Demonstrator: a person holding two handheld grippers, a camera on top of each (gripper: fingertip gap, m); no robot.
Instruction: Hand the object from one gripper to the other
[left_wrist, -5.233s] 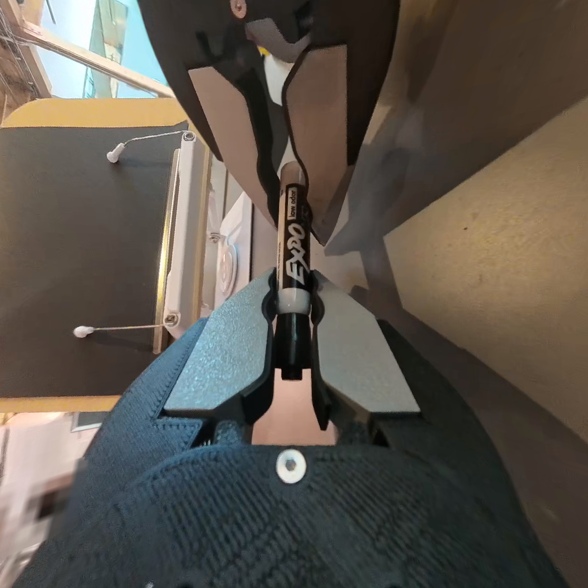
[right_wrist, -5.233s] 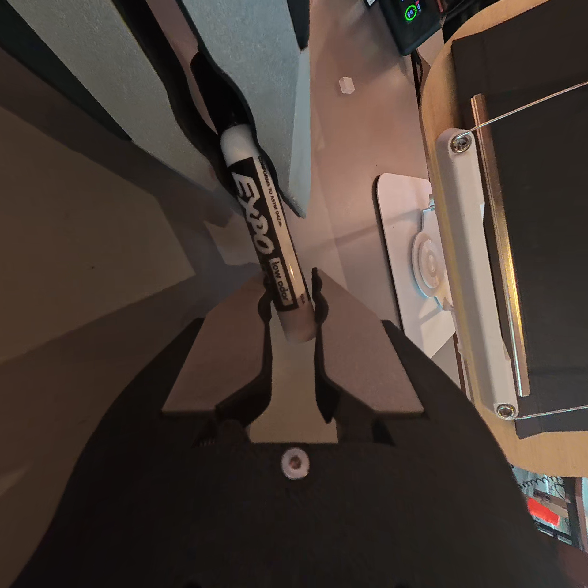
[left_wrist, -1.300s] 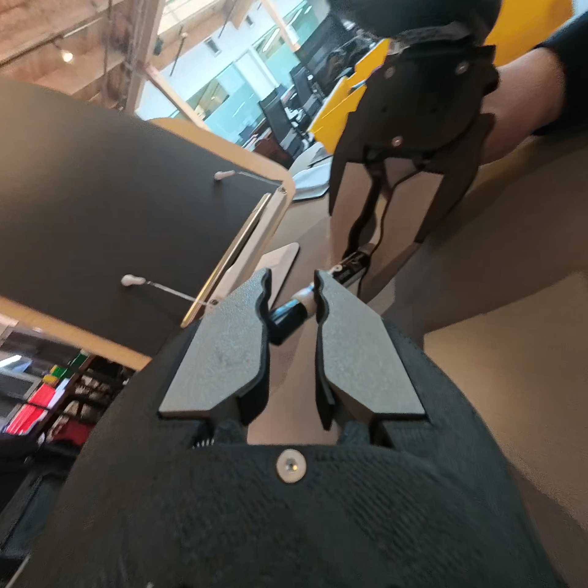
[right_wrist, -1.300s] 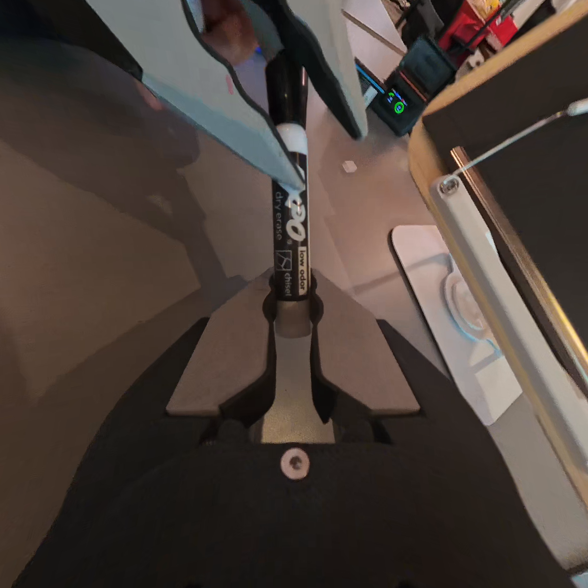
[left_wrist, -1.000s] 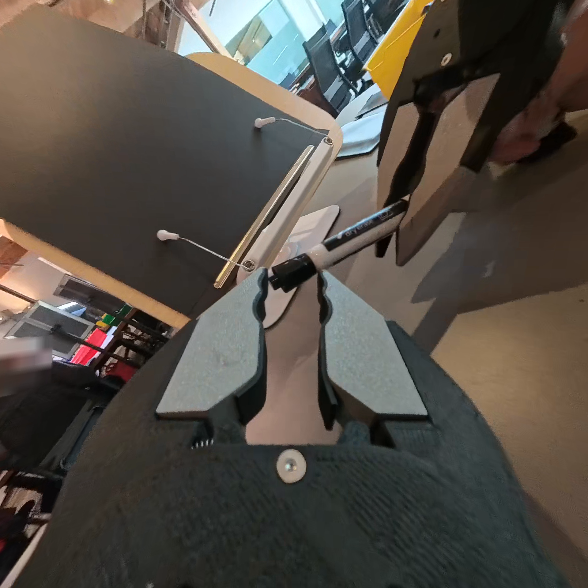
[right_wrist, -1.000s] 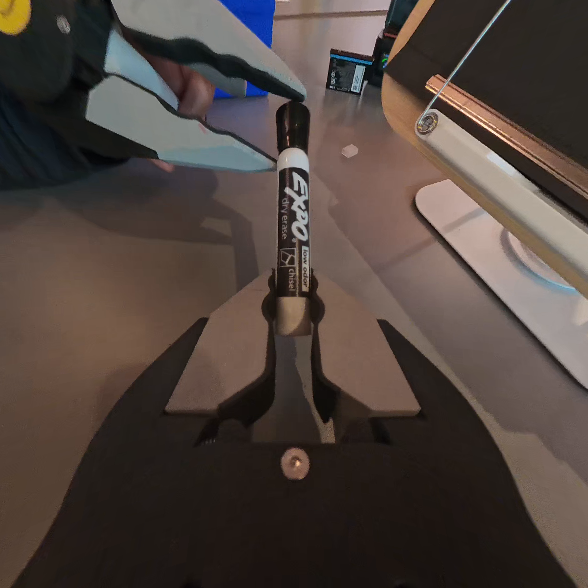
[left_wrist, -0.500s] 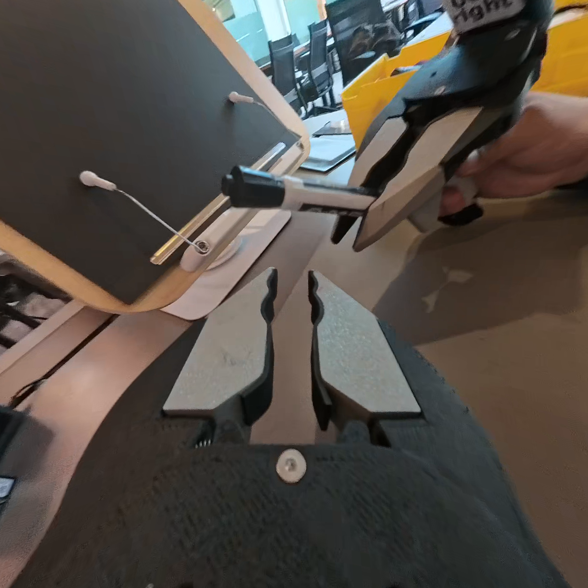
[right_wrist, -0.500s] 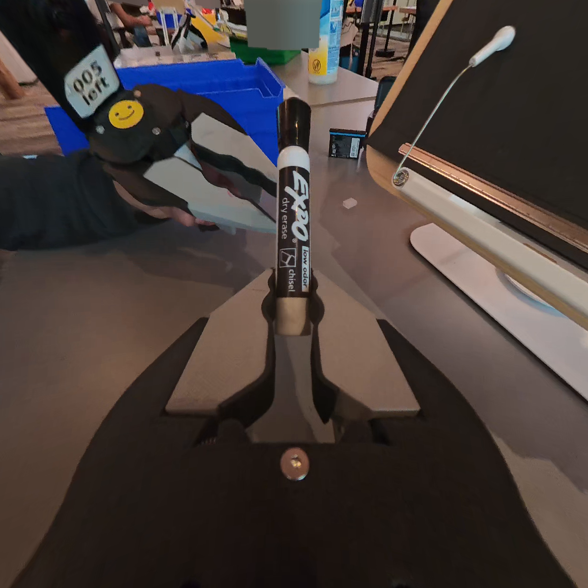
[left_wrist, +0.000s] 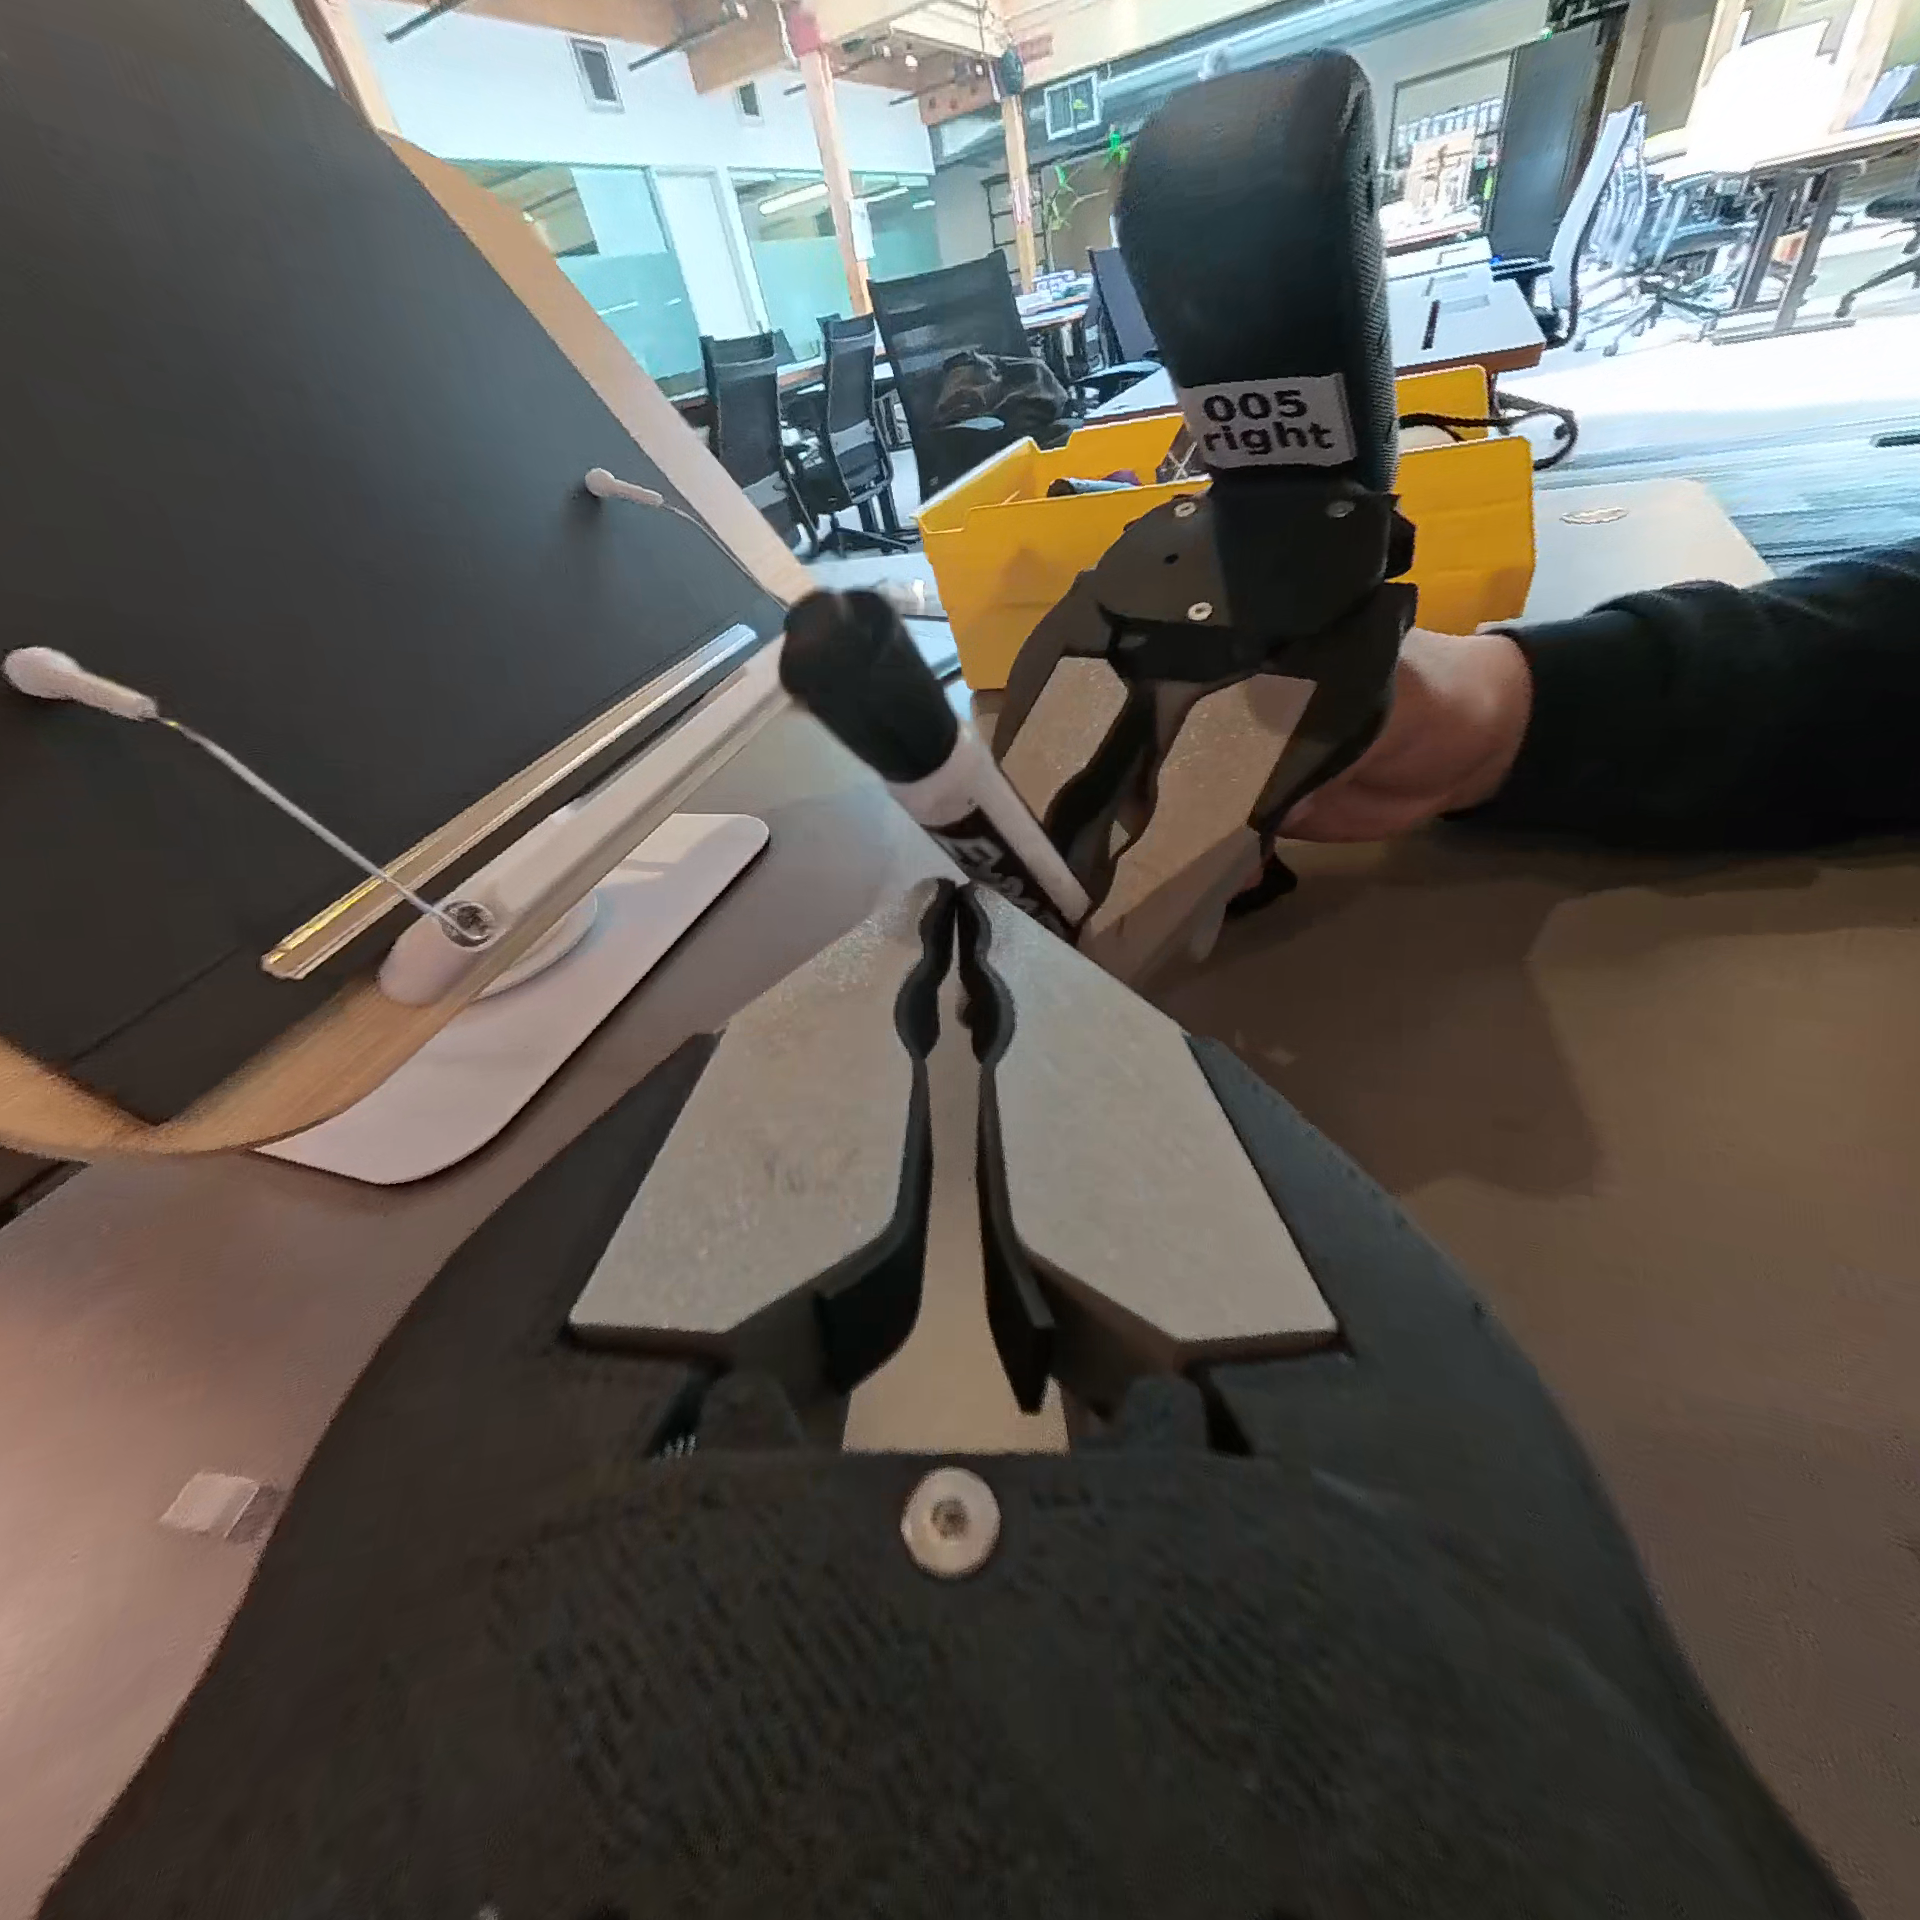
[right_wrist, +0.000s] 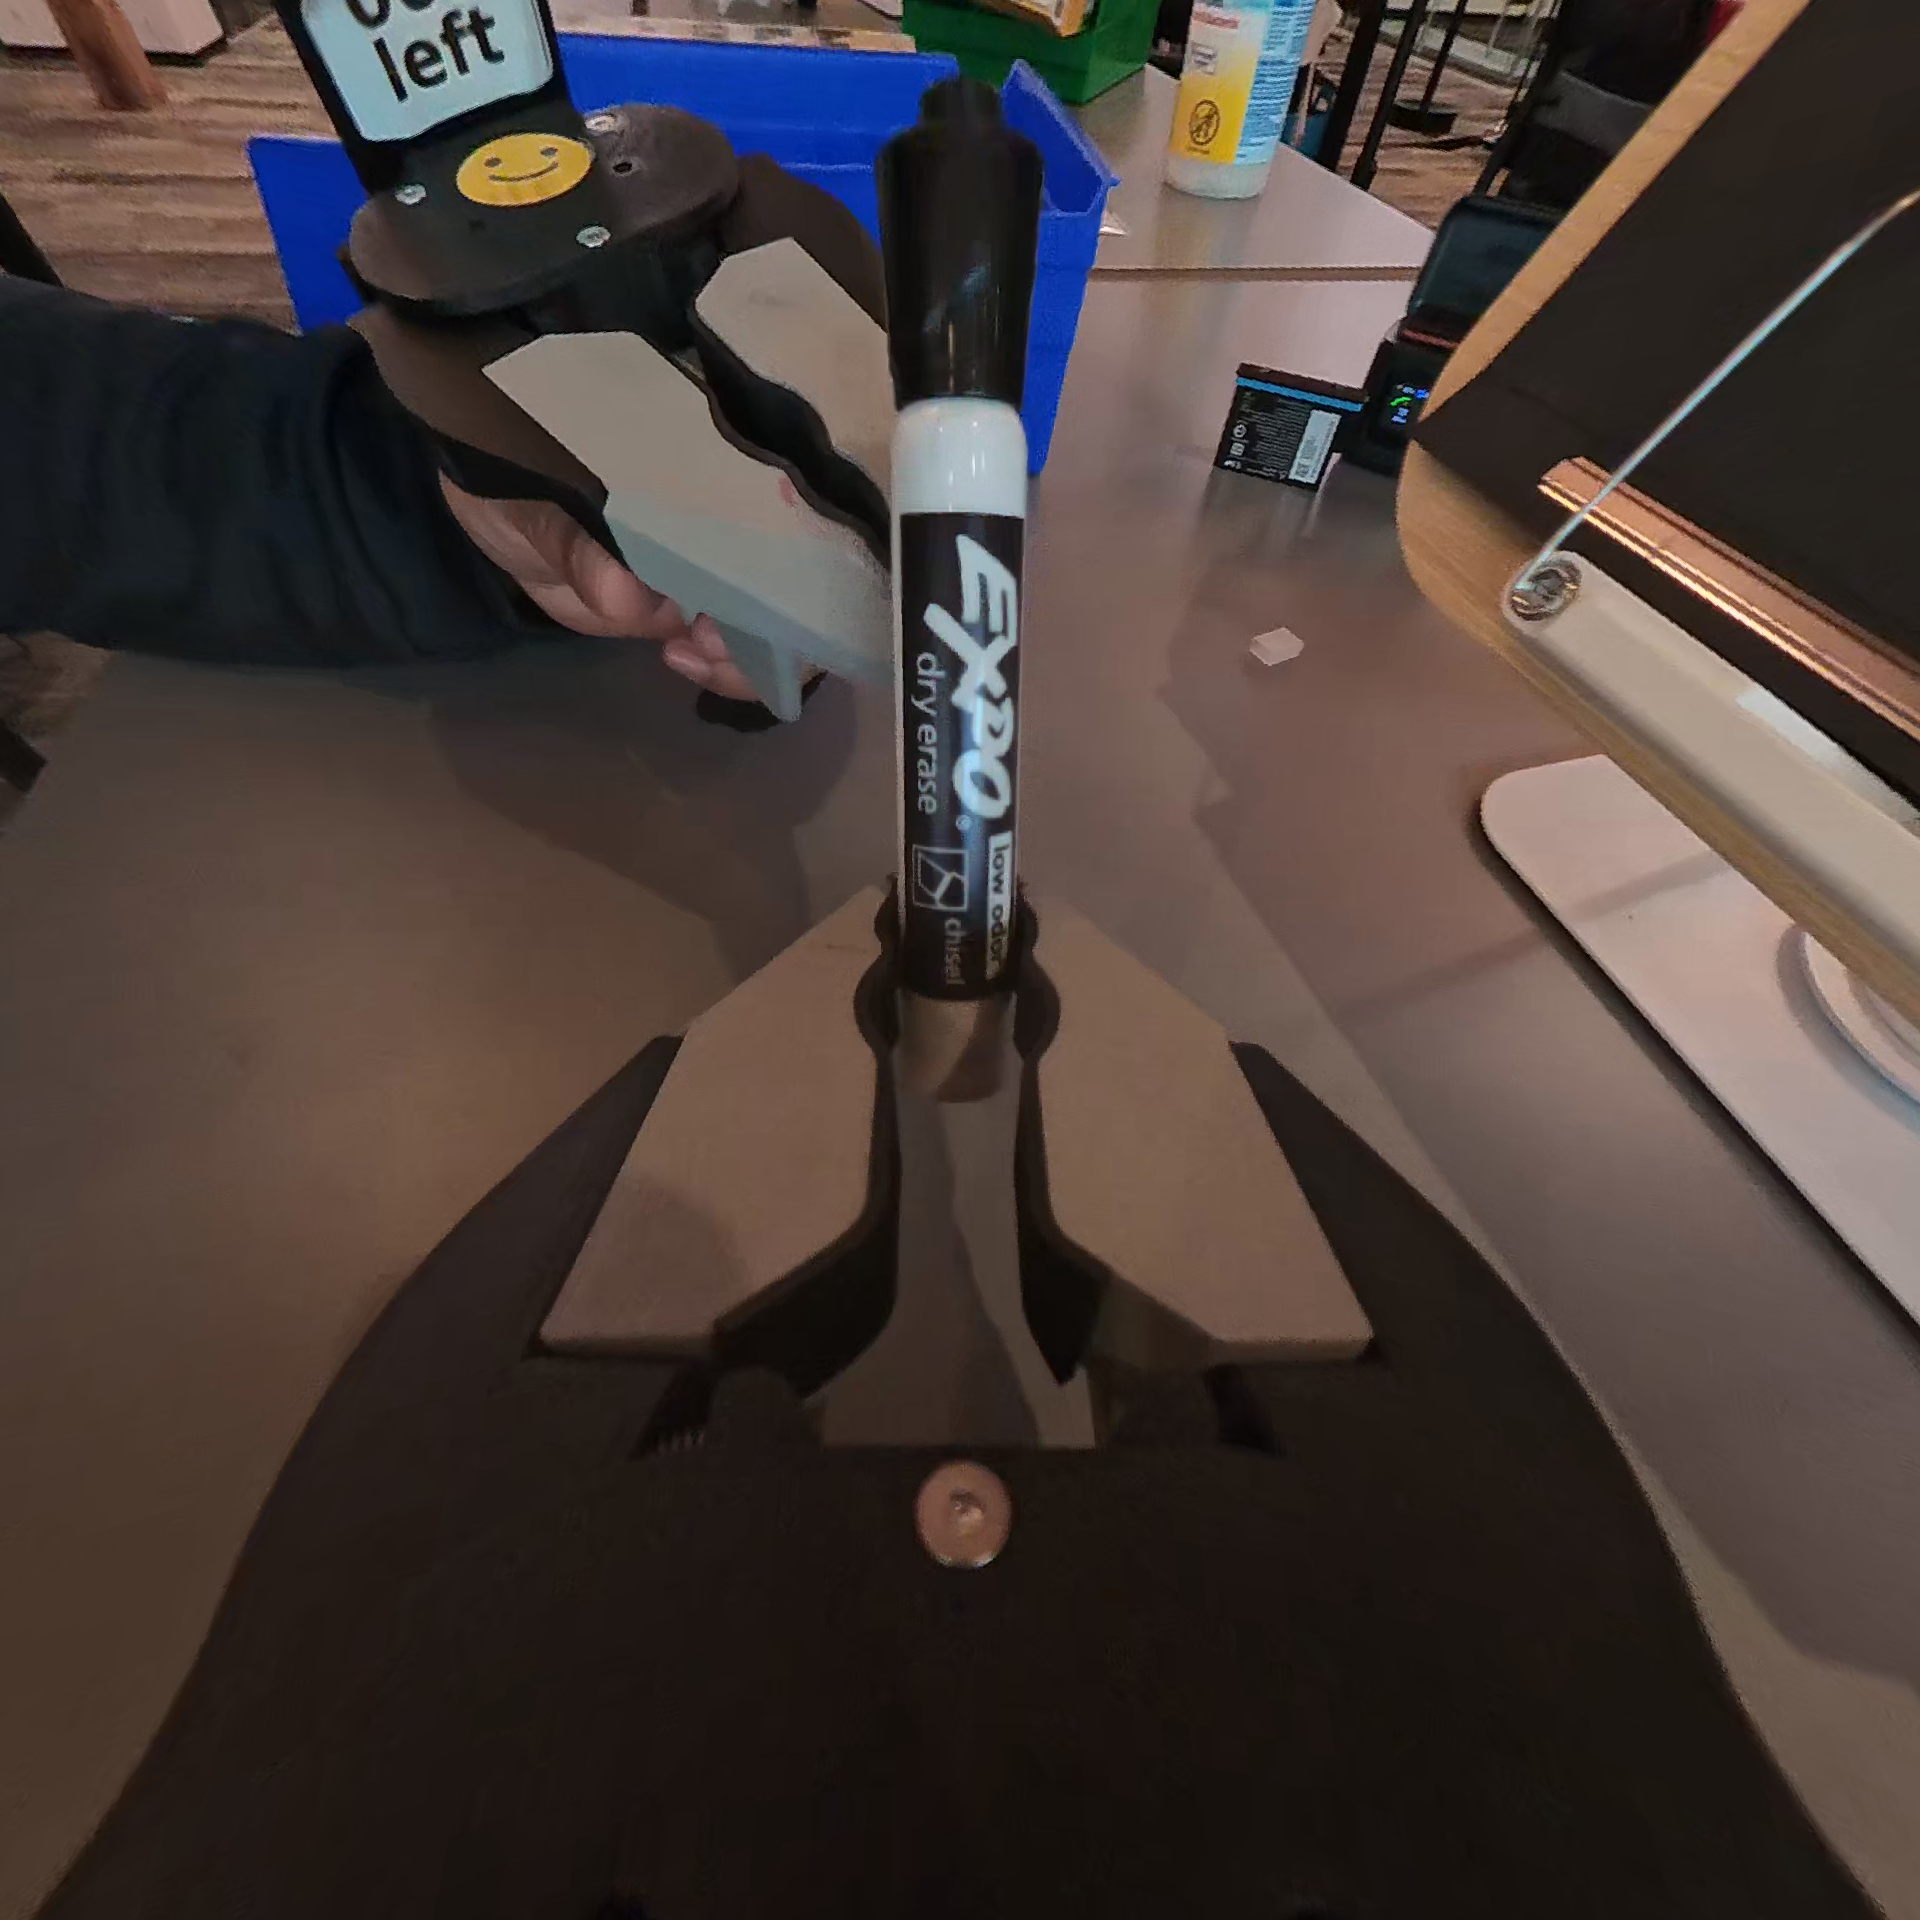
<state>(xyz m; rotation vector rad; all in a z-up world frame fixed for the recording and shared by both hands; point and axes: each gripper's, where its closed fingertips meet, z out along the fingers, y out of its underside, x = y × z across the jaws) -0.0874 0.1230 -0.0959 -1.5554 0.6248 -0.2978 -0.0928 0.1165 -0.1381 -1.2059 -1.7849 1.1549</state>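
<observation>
Handover looks done: right gripper (right_wrist: 958, 935) clamps the marker (right_wrist: 958, 665) by its tail end, cap up. Left gripper (left_wrist: 958, 914) is empty, fingers nearly together, apart from the marker; next likely just set it down or pass it back

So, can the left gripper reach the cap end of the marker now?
Probably yes: the marker juts cap-first from the right gripper, nothing between. But the left gripper is shut and must open first.

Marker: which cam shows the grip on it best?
Right wrist view. The dry-erase marker stands full length, its capless end pinched in the right gripper. The left wrist view shows only the cap and upper barrel, blurred; its lower end is hidden behind the shut, empty left gripper.
</observation>
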